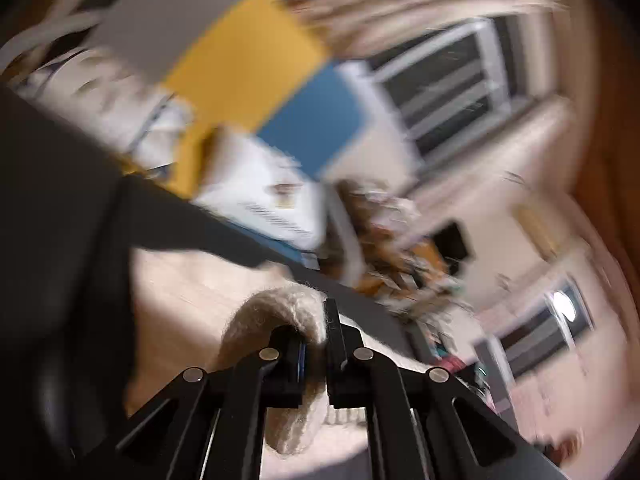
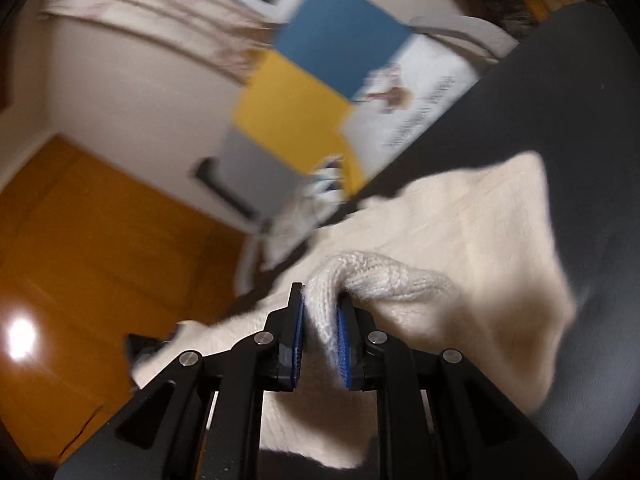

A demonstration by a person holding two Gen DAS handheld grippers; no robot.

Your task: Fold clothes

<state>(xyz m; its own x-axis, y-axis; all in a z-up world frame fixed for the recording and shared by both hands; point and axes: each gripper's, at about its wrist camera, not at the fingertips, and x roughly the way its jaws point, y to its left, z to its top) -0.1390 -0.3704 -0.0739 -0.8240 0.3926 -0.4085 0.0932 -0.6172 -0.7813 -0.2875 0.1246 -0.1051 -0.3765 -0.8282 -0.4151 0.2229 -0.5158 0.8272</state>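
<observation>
Your left gripper [image 1: 316, 344] and right gripper [image 2: 320, 320] each have their jaws clamped on a fold of the sweater [image 2: 460, 232], a cream, fuzzy knit draped over the dark surface [image 2: 560, 100]. The white box [image 2: 416, 100] carries print too blurred to read.

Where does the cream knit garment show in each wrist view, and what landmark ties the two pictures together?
Left wrist: cream knit garment at bottom centre, a fold pinched in the left gripper.
Right wrist: garment fills centre right, a fold pinched in the right gripper.
Shared landmark: the blue and yellow box, upper centre in both.
</observation>
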